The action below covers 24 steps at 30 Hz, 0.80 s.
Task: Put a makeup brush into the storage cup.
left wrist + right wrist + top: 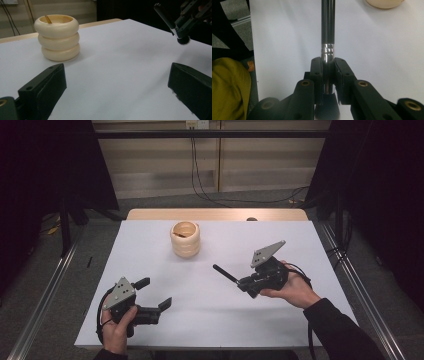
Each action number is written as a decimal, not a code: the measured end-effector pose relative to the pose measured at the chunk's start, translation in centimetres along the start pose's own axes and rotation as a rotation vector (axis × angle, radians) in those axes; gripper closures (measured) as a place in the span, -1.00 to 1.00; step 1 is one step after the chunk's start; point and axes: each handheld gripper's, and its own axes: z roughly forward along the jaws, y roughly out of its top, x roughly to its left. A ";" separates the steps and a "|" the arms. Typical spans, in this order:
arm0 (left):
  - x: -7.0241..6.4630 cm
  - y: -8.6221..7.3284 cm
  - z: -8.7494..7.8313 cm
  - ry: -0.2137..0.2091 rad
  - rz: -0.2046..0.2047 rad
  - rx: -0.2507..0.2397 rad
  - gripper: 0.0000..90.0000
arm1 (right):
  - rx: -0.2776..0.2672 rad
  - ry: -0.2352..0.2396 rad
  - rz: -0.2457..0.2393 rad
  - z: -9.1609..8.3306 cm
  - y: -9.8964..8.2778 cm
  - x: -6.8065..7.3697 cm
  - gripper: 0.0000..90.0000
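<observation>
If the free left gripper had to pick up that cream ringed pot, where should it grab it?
Probably across the middle ring of the cream pot, coming in level from the side. It stands upright, a stick leans inside its open top, and the left gripper has its jaws spread wide.

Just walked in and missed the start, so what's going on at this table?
A person holds a claw in each hand over a white table. The right claw is shut on a black makeup brush at its metal collar, handle pointing toward a cream ringed holder with a stick in it. The left claw is open and holds nothing, near the table's front edge.
</observation>
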 end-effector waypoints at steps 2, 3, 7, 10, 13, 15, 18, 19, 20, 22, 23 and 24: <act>-0.1 0.2 0.1 -0.007 0.002 0.010 -0.97 | 0.026 0.005 -0.015 0.2 0.2 0.1 0.73; -0.2 0.2 0.1 -0.014 0.006 0.015 -0.97 | 0.036 0.014 -0.025 0.3 0.2 0.1 0.73; -0.4 0.4 0.4 -0.029 0.010 0.021 -0.97 | 0.075 0.062 -0.074 0.9 0.3 0.2 0.73; -0.7 0.7 0.3 -0.025 0.026 0.018 -0.97 | 0.121 0.071 -0.094 1.3 0.4 0.2 0.73; -1.1 1.0 0.4 -0.030 0.036 0.023 -0.97 | 0.145 0.086 -0.112 1.5 0.5 0.3 0.73; -1.3 1.2 0.5 -0.047 0.044 0.024 -0.97 | 0.167 0.085 -0.114 1.6 0.6 0.4 0.73; -1.5 1.4 0.7 -0.063 0.053 0.035 -0.97 | 0.201 0.089 -0.128 1.7 0.8 0.5 0.73; -1.6 1.5 0.8 -0.060 0.054 0.041 -0.97 | 0.210 0.093 -0.140 1.8 0.8 0.5 0.73; -1.6 1.6 0.9 -0.075 0.056 0.043 -0.97 | 0.216 0.088 -0.134 1.8 0.9 0.7 0.73; -1.6 1.7 1.0 -0.081 0.061 0.044 -0.97 | 0.222 0.086 -0.148 1.8 1.0 0.9 0.73; -1.7 1.8 1.1 -0.070 0.070 0.051 -0.97 | 0.215 0.087 -0.156 1.8 1.0 0.9 0.73; -1.7 1.9 1.2 -0.074 0.066 0.049 -0.97 | 0.222 0.091 -0.158 1.8 1.1 1.0 0.73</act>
